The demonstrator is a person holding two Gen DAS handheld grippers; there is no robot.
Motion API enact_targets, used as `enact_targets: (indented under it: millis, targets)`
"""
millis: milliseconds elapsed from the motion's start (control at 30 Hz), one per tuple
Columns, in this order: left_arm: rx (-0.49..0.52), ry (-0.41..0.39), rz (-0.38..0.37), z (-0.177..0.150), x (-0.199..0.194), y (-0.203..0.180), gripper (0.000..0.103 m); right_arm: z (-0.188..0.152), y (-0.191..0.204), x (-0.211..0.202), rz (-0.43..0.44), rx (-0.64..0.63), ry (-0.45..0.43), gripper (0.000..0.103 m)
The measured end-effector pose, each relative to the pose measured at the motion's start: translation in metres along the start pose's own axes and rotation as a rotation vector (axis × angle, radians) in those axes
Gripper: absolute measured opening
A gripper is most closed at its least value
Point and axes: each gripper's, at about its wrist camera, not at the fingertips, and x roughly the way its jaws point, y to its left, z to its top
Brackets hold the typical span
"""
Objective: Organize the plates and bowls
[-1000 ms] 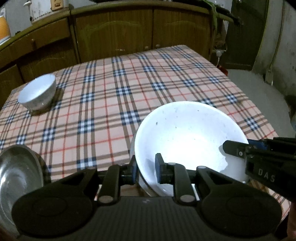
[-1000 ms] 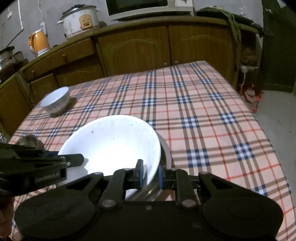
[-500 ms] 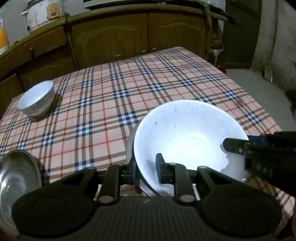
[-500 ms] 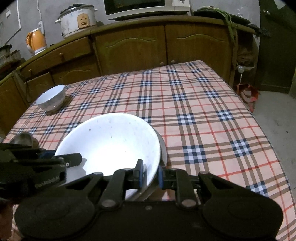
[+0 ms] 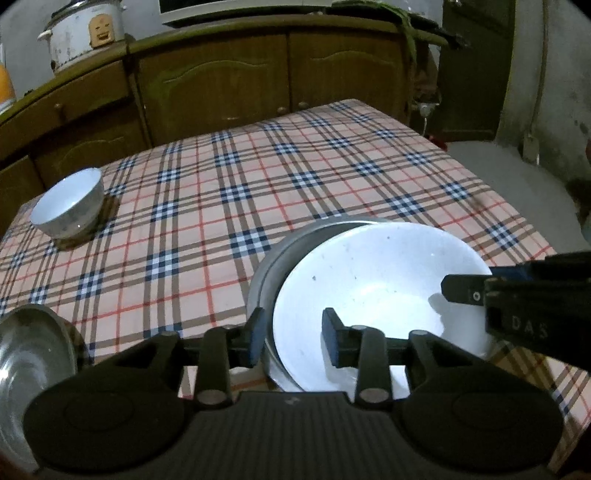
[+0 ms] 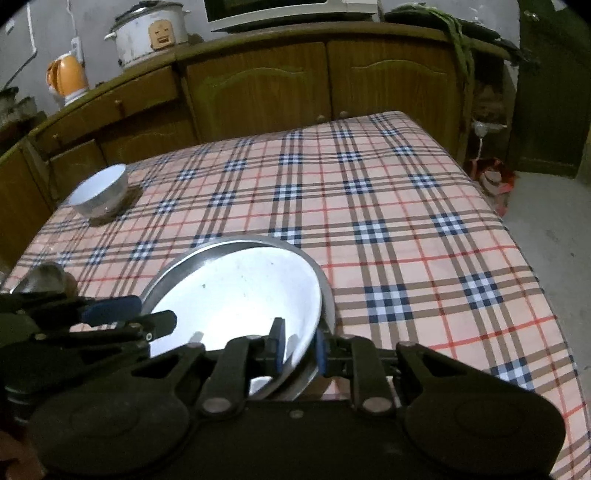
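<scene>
A white deep plate (image 5: 369, 291) (image 6: 240, 295) lies inside a larger metal plate (image 5: 295, 236) (image 6: 258, 242) near the front edge of the checked table (image 5: 258, 177). My left gripper (image 5: 293, 338) is opening. One finger stands outside the metal rim and the other inside the white plate, and neither pad presses. In the right wrist view that gripper (image 6: 159, 325) reaches in from the left. My right gripper (image 6: 299, 347) is shut on the white plate's near rim, and it enters the left wrist view (image 5: 461, 291) from the right.
A small white bowl (image 5: 66, 206) (image 6: 99, 195) stands at the table's far left. A steel bowl (image 5: 29, 354) (image 6: 44, 275) sits at the near left. Wooden cabinets (image 6: 258, 85) with a rice cooker (image 6: 147, 33) and an orange kettle (image 6: 68, 77) line the back. The floor drops away past the table's right edge.
My left gripper's fingers have spread off the white plate's rim. The white plate has settled lower into the metal plate. The right gripper keeps its grip.
</scene>
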Motion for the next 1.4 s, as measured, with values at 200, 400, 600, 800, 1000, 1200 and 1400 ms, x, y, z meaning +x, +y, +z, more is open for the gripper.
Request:
enact_targets:
  millis: [200, 400, 600, 800, 1000, 1200, 1400]
  targets:
    - [-0.061, -0.007, -0.005, 0.002, -0.002, 0.011, 0.035, 0.003, 0.006, 0.004, -0.032, -0.052, 0.016, 0.024]
    - [-0.086, -0.032, -0.008, 0.009, -0.010, 0.020, 0.036, 0.013, 0.016, 0.002, -0.107, -0.156, 0.002, 0.046]
    - [-0.101, -0.049, -0.016, 0.010, -0.015, 0.025, 0.036, 0.010, -0.009, -0.026, -0.056, -0.089, -0.037, 0.047]
    - [-0.117, -0.051, -0.019, 0.009, -0.013, 0.030, 0.036, -0.006, -0.011, -0.035, -0.019, -0.098, -0.017, 0.047]
    - [-0.134, -0.045, -0.008, 0.008, -0.016, 0.042, 0.038, -0.010, 0.000, -0.021, -0.036, -0.120, 0.016, 0.047]
    - [-0.160, -0.044, 0.048, 0.014, -0.023, 0.065, 0.041, 0.023, 0.020, -0.024, 0.026, -0.107, -0.048, 0.051]
    - [-0.173, -0.050, 0.114, 0.026, -0.034, 0.094, 0.046, 0.058, 0.054, -0.009, 0.126, -0.085, -0.064, 0.053]
